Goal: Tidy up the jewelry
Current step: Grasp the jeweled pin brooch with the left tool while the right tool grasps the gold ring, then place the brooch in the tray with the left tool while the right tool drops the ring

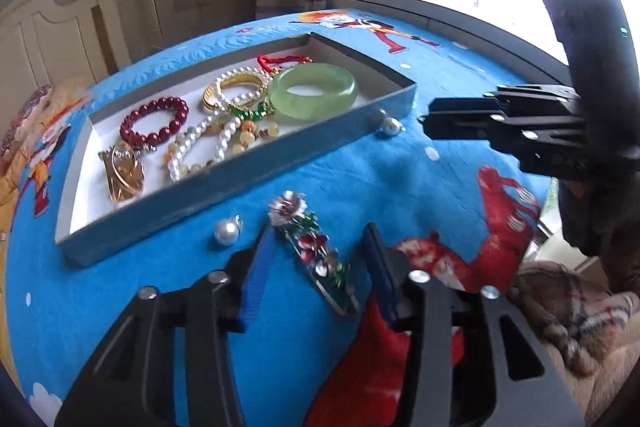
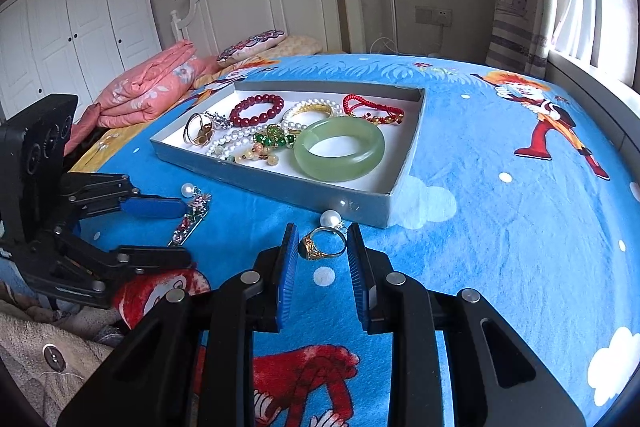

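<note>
Your left gripper (image 1: 316, 259): jaws apart, floral hair clip (image 1: 316, 251) lying loose between them. Your right gripper (image 2: 322, 251): pads clamped on gold ring (image 2: 322, 247). Tray (image 2: 280, 183) just ahead of both.

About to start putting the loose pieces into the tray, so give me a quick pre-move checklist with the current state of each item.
1. Left gripper straddles the flower hair clip, pads not pressing: ok.
2. Right gripper has the gold ring between its fingers: ok; firm grip: cannot tell.
3. Tray has bare floor free near its left end: ok.
4. Two loose pearls lie outside the tray: not ok.
5. Green bangle sits fully inside the tray: ok.
</note>
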A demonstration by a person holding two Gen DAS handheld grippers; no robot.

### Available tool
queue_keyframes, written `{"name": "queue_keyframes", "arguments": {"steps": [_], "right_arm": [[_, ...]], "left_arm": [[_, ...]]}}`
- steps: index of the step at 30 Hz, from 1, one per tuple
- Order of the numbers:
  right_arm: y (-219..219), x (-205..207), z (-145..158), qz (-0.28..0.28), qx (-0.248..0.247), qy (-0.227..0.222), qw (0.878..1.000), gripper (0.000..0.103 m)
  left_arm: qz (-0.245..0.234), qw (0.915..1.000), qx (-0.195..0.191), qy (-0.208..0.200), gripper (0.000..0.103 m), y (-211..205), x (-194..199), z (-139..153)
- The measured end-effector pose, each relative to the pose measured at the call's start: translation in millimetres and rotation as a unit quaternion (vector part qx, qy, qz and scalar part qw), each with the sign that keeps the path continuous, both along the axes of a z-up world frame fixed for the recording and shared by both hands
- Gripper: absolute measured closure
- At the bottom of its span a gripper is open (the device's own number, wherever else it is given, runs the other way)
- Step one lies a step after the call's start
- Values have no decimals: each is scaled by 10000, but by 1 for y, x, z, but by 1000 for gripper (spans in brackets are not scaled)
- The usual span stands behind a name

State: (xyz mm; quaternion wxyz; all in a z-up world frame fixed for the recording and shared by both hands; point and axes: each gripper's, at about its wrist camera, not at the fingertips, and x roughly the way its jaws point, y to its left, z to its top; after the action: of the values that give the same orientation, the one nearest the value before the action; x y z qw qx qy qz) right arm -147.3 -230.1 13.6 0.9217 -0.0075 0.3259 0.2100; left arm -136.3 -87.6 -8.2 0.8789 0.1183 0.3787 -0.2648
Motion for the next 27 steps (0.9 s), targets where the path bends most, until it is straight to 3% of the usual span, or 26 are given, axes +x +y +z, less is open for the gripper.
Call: {"name": "queue_keyframes", "arguments": {"steps": [1, 2, 6, 16, 27], "right_arm": [[0, 0, 0, 3, 9, -10, 10000, 77], [-1, -1, 1, 7, 17, -17, 10000, 77], [-2, -5, 6, 7, 74, -135, 9999, 77], [2, -15, 33, 79, 139, -538, 9984, 77], [18, 2, 57, 232, -75, -809, 9964, 77]], "left_arm": [[7, 10000, -3, -18, 85, -2, 2, 0], [-26, 10000, 20, -46, 88, -2, 2, 0], [-152, 9997, 42, -210, 88, -2, -6, 3], [-22, 9975, -176, -680, 88, 14, -9, 48], [85, 9939, -124, -1096, 88, 22, 12, 87]]}}
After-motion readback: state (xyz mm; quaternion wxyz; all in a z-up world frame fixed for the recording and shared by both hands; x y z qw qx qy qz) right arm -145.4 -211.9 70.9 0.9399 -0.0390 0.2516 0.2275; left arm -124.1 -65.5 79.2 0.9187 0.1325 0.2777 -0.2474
